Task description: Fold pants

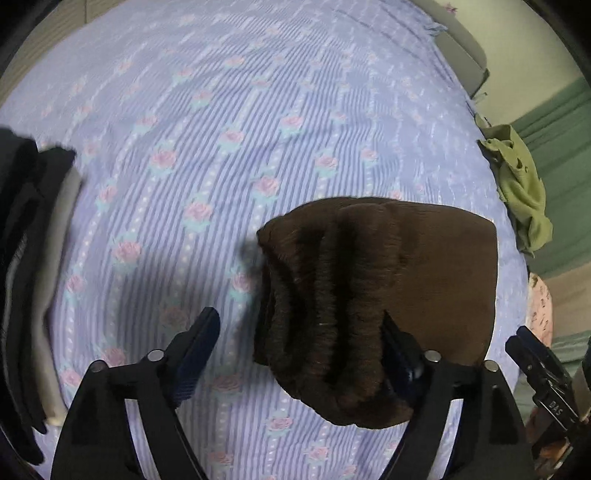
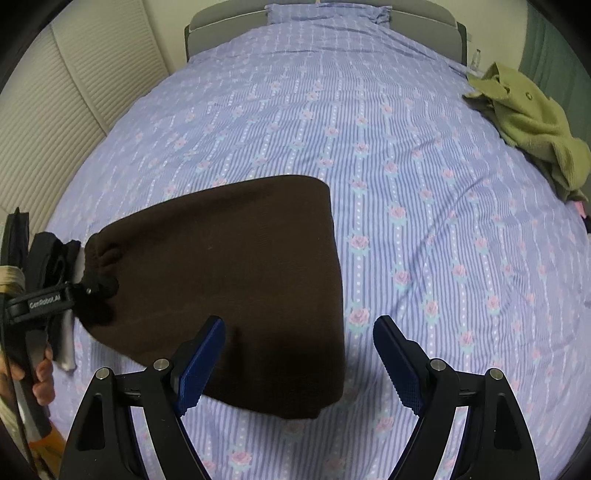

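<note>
Dark brown folded pants (image 1: 388,288) lie on the purple flowered bedsheet (image 1: 221,147). Their gathered waistband end lies between the wide-open fingers of my left gripper (image 1: 299,325); its right finger presses into the bunched fabric, the left finger stands apart. In the right wrist view the pants (image 2: 240,280) lie flat at centre left. My right gripper (image 2: 299,332) is open above their near right corner, holding nothing. The left gripper (image 2: 74,291) shows at the pants' left end.
A stack of folded dark and grey clothes (image 1: 33,280) lies at the left of the bed. A crumpled green garment (image 2: 532,122) lies at the bed's right edge. The headboard (image 2: 229,18) stands at the far end, a wall panel (image 2: 74,110) on the left.
</note>
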The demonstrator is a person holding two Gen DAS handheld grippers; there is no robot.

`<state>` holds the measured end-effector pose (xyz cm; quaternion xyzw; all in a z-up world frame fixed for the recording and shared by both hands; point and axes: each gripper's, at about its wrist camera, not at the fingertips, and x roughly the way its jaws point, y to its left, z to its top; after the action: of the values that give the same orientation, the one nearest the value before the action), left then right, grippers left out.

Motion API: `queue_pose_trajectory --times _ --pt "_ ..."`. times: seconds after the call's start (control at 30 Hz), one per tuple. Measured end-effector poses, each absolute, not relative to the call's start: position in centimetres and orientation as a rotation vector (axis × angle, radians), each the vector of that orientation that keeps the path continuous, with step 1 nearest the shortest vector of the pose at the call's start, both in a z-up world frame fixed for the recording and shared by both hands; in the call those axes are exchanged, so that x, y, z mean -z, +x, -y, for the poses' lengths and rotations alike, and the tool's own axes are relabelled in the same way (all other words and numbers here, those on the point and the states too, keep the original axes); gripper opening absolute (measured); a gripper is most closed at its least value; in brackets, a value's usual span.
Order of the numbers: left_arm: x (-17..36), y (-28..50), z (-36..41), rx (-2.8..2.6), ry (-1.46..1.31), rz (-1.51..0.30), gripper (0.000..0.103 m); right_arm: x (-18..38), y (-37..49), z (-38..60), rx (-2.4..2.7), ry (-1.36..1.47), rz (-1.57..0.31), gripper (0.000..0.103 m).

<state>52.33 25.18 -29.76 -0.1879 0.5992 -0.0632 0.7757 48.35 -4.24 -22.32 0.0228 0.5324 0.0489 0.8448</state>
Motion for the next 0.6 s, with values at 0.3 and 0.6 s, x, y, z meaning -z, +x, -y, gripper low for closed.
queue_pose_trajectory --times 0.3,0.6 --pt "29.3 52.3 -24.7 0.141 -0.441 -1.314 0.09 23.6 49.7 4.9 -0.113 0.064 -1.148 0.083" --pt "31.6 53.0 -24.4 0.147 -0.481 -1.356 0.097 26.2 51.3 5.5 -0.11 0.14 -1.187 0.083"
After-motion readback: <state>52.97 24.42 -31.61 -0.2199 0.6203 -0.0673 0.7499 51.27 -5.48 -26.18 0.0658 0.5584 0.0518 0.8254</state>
